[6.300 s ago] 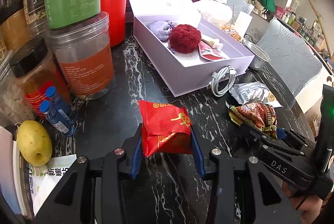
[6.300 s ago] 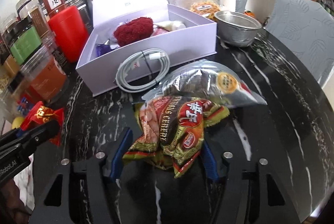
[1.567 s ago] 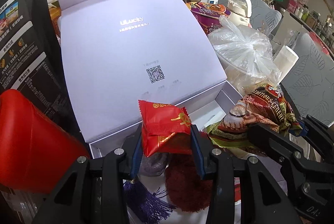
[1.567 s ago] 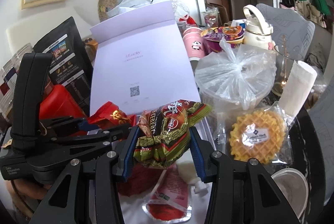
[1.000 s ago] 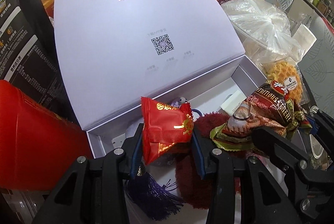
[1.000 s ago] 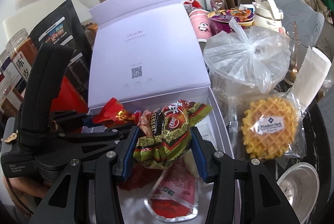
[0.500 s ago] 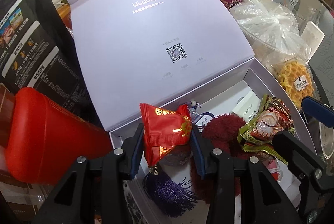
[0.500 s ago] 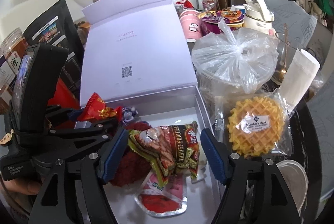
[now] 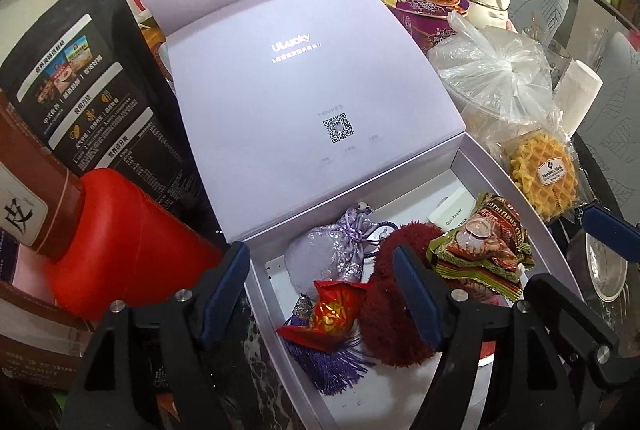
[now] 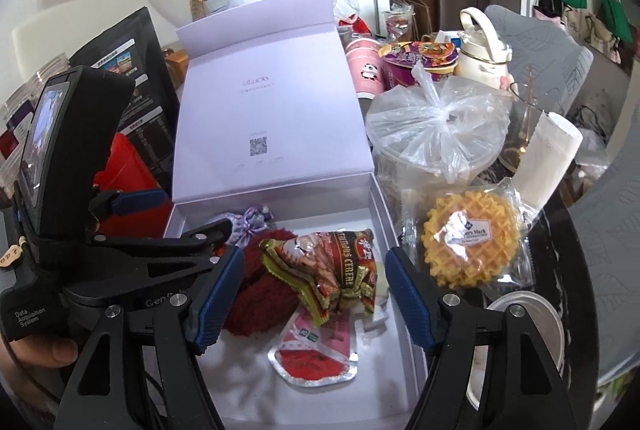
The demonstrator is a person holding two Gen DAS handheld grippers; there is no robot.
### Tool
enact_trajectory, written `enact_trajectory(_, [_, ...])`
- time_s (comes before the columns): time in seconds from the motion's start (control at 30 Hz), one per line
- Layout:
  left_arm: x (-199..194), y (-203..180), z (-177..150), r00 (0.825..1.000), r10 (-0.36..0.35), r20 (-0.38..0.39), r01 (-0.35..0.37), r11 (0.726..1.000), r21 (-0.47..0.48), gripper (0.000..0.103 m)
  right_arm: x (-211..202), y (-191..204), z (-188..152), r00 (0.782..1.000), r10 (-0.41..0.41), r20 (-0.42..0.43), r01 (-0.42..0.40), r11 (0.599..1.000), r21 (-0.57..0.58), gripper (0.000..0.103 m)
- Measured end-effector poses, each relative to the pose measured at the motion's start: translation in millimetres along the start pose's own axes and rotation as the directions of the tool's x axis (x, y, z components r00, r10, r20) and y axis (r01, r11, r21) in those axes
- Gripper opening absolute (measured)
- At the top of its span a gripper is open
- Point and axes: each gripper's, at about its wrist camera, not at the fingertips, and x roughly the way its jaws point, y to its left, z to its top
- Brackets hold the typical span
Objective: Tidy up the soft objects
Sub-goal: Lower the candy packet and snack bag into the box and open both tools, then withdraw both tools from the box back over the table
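The open lilac box (image 9: 472,165) holds a dark red fluffy ball (image 9: 392,310), a lilac sachet (image 9: 332,254) with a purple tassel, and a red-and-silver pouch (image 10: 316,354). The red snack packet (image 9: 332,314) lies loose in the box on the tassel. My left gripper (image 9: 320,278) hovers above it with its jaws opening and the pads clear of the packet. The cereal packet (image 10: 332,266) rests in the box beside the fluffy ball (image 10: 256,294). My right gripper (image 10: 314,282) stands open above it, touching nothing.
A red canister (image 9: 132,242) and a black bag (image 9: 80,85) stand left of the box. To its right are a wrapped waffle (image 10: 472,234), a bagged container (image 10: 436,125), a metal bowl (image 10: 524,346) and a white jug (image 10: 480,45). The raised lid (image 10: 272,109) backs the box.
Both grippers carried their packets over the box and opened. The cereal packet dropped in first, then the red packet. Both grippers have since lifted slightly.
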Motion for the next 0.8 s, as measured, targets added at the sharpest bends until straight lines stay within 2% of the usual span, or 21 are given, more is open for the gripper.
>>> enact_trajectory(0.43, [-67,-4,-11,0.995,-0.015,0.102,0.014,1.000,0.004,0.074,-67,4,-2,0.996,-0.020,0.090,0.021,1.000,-0.005,0.076])
enact_trajectory(0.8, [-134,-2,-26,0.975,-0.048,0.215,0.052,0.999,-0.012,0.074,-131,15,-11,0.985,-0.027,0.173,0.031,0.999,-0.023,0.079])
